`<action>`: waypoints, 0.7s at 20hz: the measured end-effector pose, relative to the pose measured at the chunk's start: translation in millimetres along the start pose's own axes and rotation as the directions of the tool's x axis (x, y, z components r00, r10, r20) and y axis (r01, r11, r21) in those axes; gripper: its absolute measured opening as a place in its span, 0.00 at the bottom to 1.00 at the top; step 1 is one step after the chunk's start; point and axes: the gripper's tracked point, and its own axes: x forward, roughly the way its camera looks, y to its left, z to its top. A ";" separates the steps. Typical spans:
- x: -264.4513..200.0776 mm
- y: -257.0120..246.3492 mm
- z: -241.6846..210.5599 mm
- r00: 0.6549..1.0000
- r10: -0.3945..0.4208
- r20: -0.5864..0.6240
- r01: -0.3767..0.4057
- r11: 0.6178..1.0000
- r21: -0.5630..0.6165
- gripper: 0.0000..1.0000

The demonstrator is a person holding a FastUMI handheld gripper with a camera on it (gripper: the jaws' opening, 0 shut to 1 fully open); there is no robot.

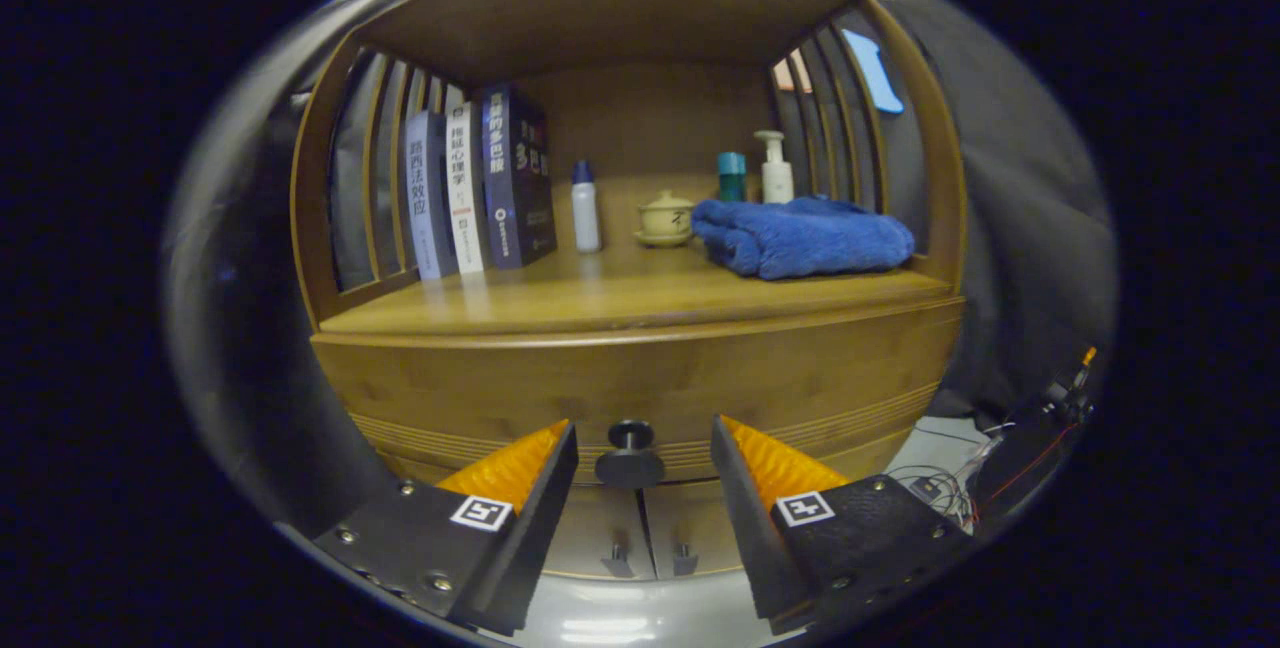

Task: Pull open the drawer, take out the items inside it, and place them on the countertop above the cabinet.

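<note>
Wooden cabinet (640,368) with an open shelf bay above a closed drawer (640,393); contents of the drawer hidden.

Drawer: front shut, long axis running left to right across the cabinet, face turned toward the gripper. Dark round knob (630,456) at its lower middle, stem pointing straight out toward the camera.

Gripper (640,448): fingers spread apart, holding nothing; the knob sits in the gap between the two tips, touching neither.

Countertop (600,293) above the drawer, items listed left to right:
- three books (480,183), upright, spines outward, at the left edge against the slatted side
- small white bottle with blue cap (585,208), upright, near the back wall
- lidded ceramic cup on a saucer (665,218), mid-back
- teal container (731,176) and white pump bottle (775,168), upright, back right
- folded blue towel (805,236), lying flat at the right edge, just ahead of the last two

Below the drawer: two cupboard doors (650,528) with small handles, both shut.

Surroundings: dark cloth on both sides; loose wires and a small device (1010,458) on the floor to the right of the cabinet
</note>
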 end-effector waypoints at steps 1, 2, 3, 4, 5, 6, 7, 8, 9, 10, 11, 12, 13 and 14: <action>8.3 2.4 -7.5 1.000 0.001 -0.025 -0.001 1.000 -0.007 0.81; 13.0 1.4 -14.7 0.999 -0.003 -0.052 0.002 1.000 -0.019 0.76; 17.4 2.8 -18.1 0.998 -0.001 -0.069 -0.001 1.000 -0.030 0.71; 17.4 3.3 -21.4 0.996 0.002 -0.087 -0.006 0.999 -0.039 0.65; 18.2 4.9 -18.8 0.997 -0.002 -0.080 -0.002 0.999 -0.050 0.58; 22.6 3.0 -20.2 0.997 -0.007 -0.074 0.003 0.998 -0.064 0.50; 19.7 1.0 -20.4 0.997 -0.015 -0.074 0.009 0.998 -0.069 0.43; 18.9 1.4 -20.1 0.997 -0.016 -0.080 0.012 0.998 -0.057 0.36; 16.6 2.1 -22.7 0.996 -0.015 -0.089 0.010 0.998 -0.056 0.35; 12.6 1.6 -24.0 0.995 -0.015 -0.096 0.008 0.998 -0.064 0.32; 10.0 0.0 -24.6 0.995 -0.015 -0.100 0.007 0.997 -0.081 0.29; 0.6 -0.5 -27.7 0.994 -0.018 -0.105 0.009 0.997 -0.082 0.27; -9.1 -0.5 -29.6 0.994 -0.021 -0.109 0.012 0.997 -0.078 0.27; -19.1 -1.0 -32.2 0.994 -0.024 -0.109 0.016 0.997 -0.073 0.26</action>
